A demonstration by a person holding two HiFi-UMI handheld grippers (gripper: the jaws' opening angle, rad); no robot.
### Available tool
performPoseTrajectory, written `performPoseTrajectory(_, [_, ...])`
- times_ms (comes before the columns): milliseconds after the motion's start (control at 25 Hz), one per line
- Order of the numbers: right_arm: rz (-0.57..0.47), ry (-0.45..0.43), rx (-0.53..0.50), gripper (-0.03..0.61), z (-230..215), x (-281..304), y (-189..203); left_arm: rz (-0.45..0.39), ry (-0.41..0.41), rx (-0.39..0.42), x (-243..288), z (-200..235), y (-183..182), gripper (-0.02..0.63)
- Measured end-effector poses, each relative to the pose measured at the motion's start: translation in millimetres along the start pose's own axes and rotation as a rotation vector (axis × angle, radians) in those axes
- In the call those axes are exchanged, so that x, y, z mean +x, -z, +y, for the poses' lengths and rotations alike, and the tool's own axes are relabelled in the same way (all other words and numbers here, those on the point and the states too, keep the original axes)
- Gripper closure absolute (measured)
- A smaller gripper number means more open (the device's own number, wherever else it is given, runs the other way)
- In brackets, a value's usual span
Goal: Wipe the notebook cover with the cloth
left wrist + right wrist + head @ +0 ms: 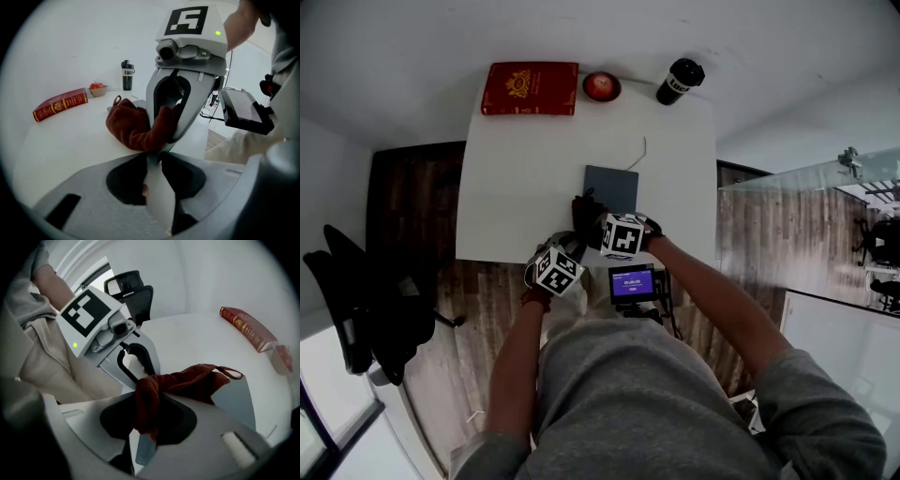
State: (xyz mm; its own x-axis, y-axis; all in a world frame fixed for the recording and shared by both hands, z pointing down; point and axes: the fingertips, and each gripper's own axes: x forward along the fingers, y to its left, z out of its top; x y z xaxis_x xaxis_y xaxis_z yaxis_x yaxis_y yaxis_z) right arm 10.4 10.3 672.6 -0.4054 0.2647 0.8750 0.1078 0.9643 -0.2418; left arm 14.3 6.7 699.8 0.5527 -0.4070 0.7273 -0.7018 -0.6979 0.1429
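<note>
Okay, seeing left gripper [152, 161] with jaws slightly apart on nothing, tips just beside the cloth [133, 129]. Next, right gripper [149, 399] clamped on that cloth, bunched and draped over the near edge of the grey notebook [614, 186] on the white table [506, 187].

1. Showing dark letters, seemingly "LUC", on the white label [127, 72] of the black bottle [126, 82], standing far beyond the tips of the left claw [152, 157] and slightly to their left.
2. Carrying gilt print along the spine of the red book [61, 104], further left of that claw; too small for reading.
3. Displaying a black-and-white square pattern, without letters, on the marker cube [187, 21] of the right claw [149, 401], high above the left claw's tips.
4. Glowing purple with pale lines on the small screen [632, 282], behind both claws; not legible.
</note>
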Motion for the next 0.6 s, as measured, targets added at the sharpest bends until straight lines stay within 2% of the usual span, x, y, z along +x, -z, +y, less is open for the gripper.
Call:
performPoseTrajectory(120, [-0.087,0.012,0.050,0.491,-20.5,-23.3,-8.5,0.003,0.008,-0.011,-0.4,1.2,-0.4,0.510])
performPoseTrajectory(280, [-0.141,0.106,0.072,0.489,-73.4,-62.3,-7.2,0.000,-0.006,0.003,-0.7,0.8,0.0,0.511])
performPoseTrajectory(440, [-0.190,0.284,0.136,0.489,-145.4,-107.2,-1.7,0.000,0.006,-0.003,-0.7,0.1,-0.2,0.512])
performPoseTrajectory(600, [-0.183,0.486,0.167,0.489,-208.2,-145.5,7.9,0.001,0.006,-0.001,-1.7,0.0,0.3,0.512])
